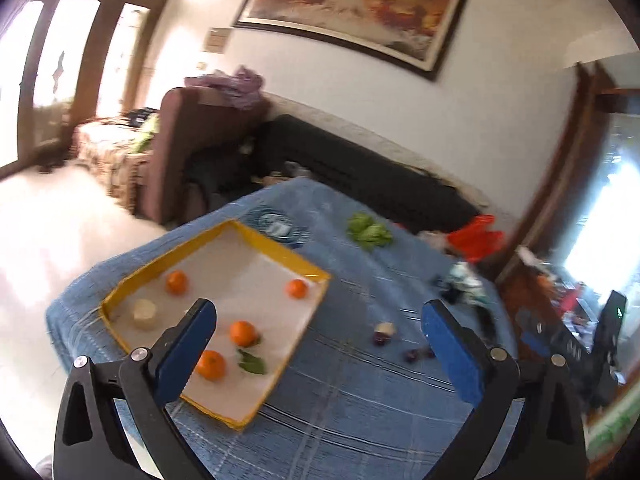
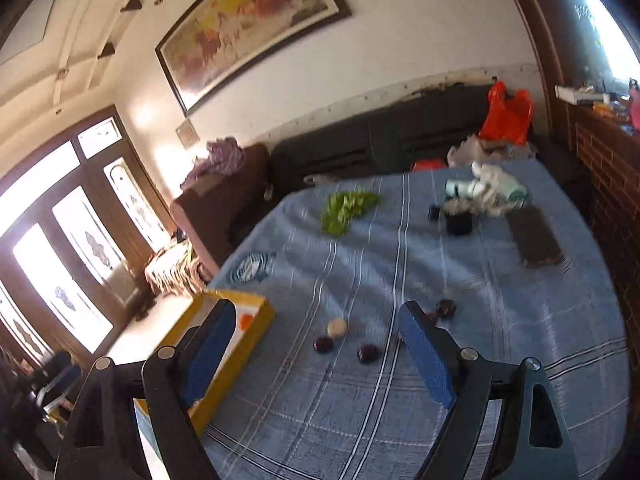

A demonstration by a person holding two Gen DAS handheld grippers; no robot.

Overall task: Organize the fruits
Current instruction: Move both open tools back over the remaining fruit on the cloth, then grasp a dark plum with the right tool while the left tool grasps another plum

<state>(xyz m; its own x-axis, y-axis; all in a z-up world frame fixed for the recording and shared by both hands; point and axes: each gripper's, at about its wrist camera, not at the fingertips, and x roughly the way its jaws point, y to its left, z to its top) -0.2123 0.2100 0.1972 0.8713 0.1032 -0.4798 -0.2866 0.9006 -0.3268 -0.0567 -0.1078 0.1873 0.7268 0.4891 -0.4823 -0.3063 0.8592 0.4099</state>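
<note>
A yellow-rimmed tray [image 1: 276,250] with a white floor lies on the blue cloth at the left. It holds several oranges [image 1: 242,333], a pale round fruit [image 1: 144,313] and a green leaf [image 1: 253,363]. Small dark purple fruits [image 2: 368,353] and a pale one [image 2: 337,327] lie loose on the cloth to the right of the tray [image 2: 256,322]. My left gripper [image 1: 318,344] is open and empty above the tray's near right edge. My right gripper [image 2: 316,354] is open and empty above the loose purple fruits.
The table [image 2: 400,420] has a blue striped cloth. Green leafy vegetable [image 2: 346,208] lies at the far middle. A white bundle and small black pot [image 2: 460,222] and a dark phone-like slab [image 2: 536,240] sit far right. A dark sofa [image 2: 380,148] stands behind.
</note>
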